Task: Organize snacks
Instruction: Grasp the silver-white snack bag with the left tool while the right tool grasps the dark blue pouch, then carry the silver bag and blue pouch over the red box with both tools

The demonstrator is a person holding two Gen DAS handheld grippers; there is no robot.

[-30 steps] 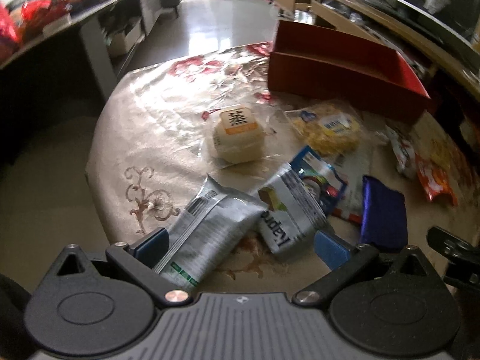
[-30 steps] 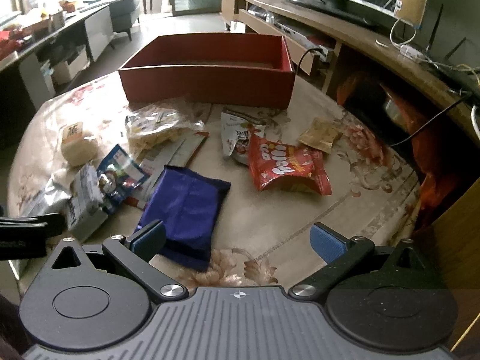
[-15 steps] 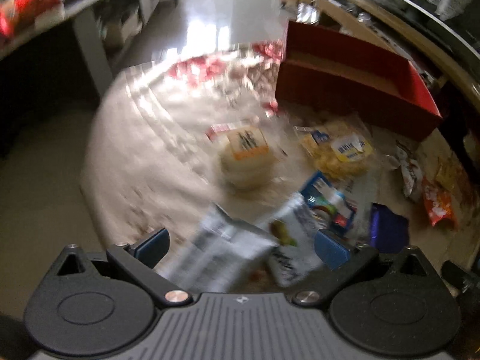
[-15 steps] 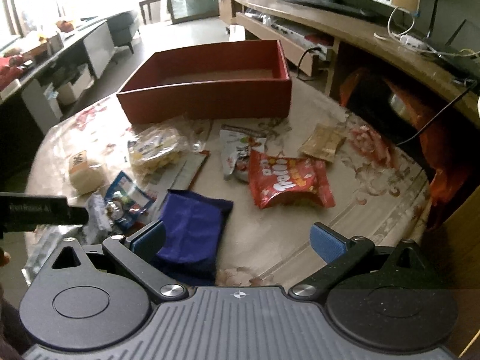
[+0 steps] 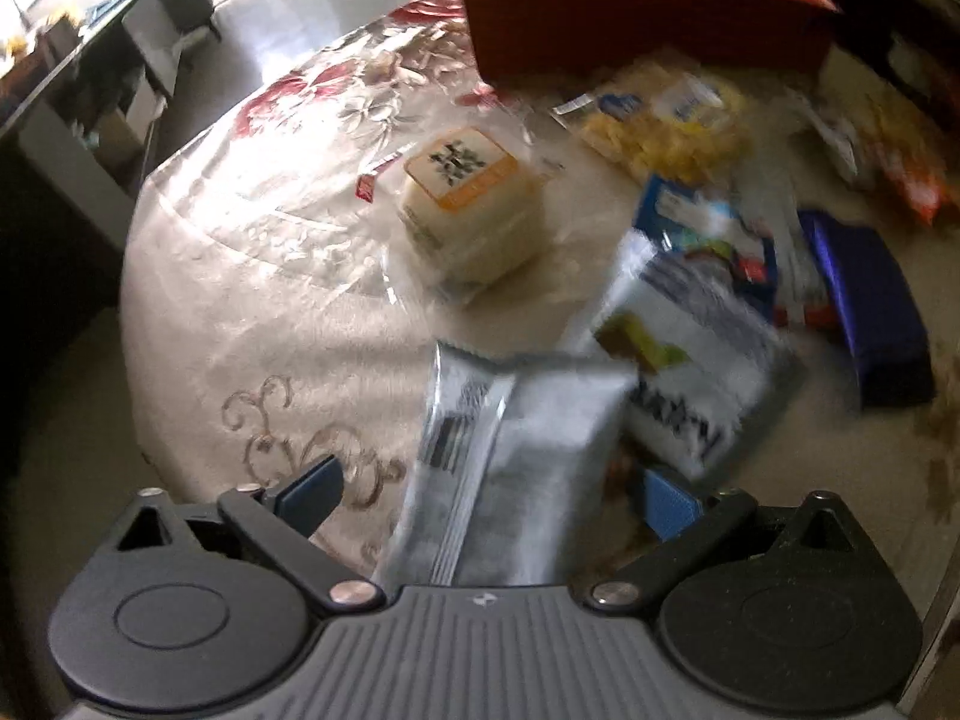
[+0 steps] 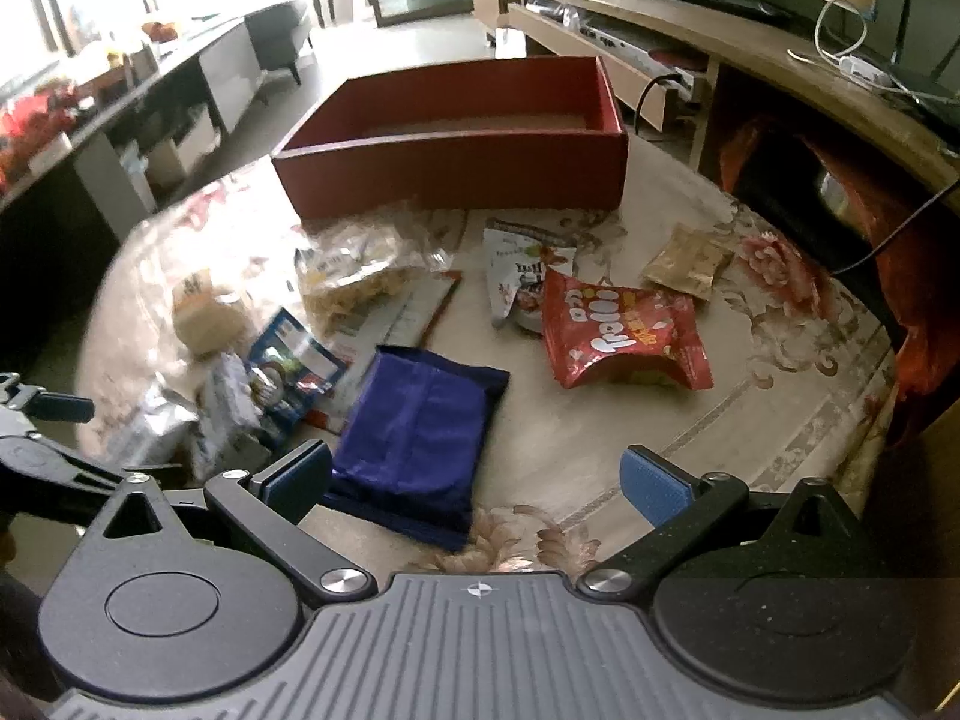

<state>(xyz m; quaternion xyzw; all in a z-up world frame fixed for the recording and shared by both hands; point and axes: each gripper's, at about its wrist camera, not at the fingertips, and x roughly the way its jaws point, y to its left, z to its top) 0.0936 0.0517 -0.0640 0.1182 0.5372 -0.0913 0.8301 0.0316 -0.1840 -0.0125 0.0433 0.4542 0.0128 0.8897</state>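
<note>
Your left gripper (image 5: 489, 495) is wide open around the silver snack pouch (image 5: 510, 462); right gripper (image 6: 474, 477) open, holding nothing.
Pouch at 6 o'clock looks light, crinkly, slippery: pinch its flat middle. Past it, glossy floral table (image 5: 252, 252); red box (image 6: 456, 150) at 12 o'clock, low cabinets beyond.

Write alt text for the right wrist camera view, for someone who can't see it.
An open right gripper hovers over a dark blue snack pack on a floral-clothed table. Beyond lie a red snack bag, a clear bag of yellow snacks and an empty red box.
</note>
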